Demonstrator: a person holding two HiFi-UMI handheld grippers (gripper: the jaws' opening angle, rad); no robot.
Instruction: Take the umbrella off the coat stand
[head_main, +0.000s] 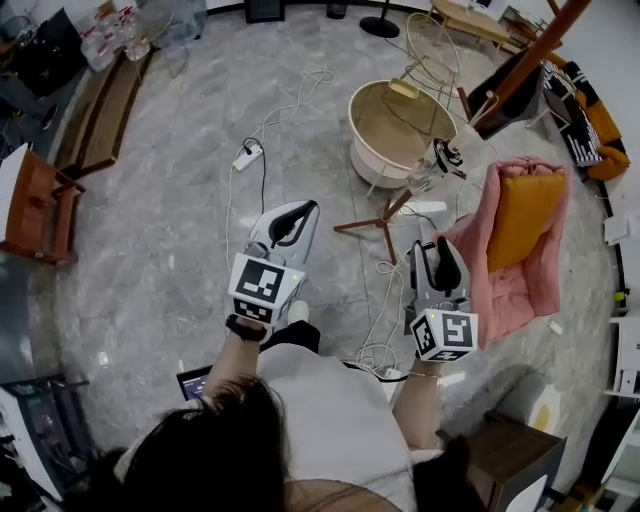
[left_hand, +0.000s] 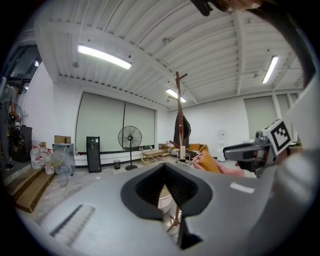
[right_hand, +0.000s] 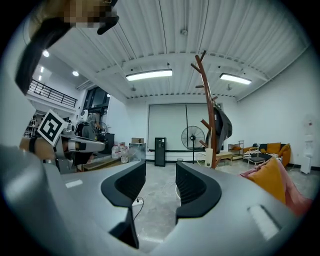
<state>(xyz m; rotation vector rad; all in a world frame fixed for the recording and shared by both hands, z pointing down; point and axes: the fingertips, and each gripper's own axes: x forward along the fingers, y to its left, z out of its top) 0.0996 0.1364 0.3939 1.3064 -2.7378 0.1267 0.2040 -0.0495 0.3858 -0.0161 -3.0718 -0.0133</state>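
Note:
The brown wooden coat stand (head_main: 530, 55) rises ahead and to the right, its feet on the marble floor. A dark folded umbrella (head_main: 505, 95) hangs from its upper pegs; it also shows as the dark umbrella (right_hand: 221, 126) in the right gripper view and, small and far off, the umbrella (left_hand: 183, 129) in the left gripper view. My left gripper (head_main: 305, 208) is held out level, well short of the stand, its jaws together with nothing between them. My right gripper (head_main: 447, 245) points toward the stand (right_hand: 206, 95) from a distance, jaws apart and empty.
A round beige tub (head_main: 400, 125) stands beside the stand's foot. A pink chair with an orange cushion (head_main: 525, 230) is at the right. White cables (head_main: 385, 300) and a power strip (head_main: 247, 155) lie on the floor. Wooden benches (head_main: 100, 110) line the left; a fan (right_hand: 192, 137) stands beyond.

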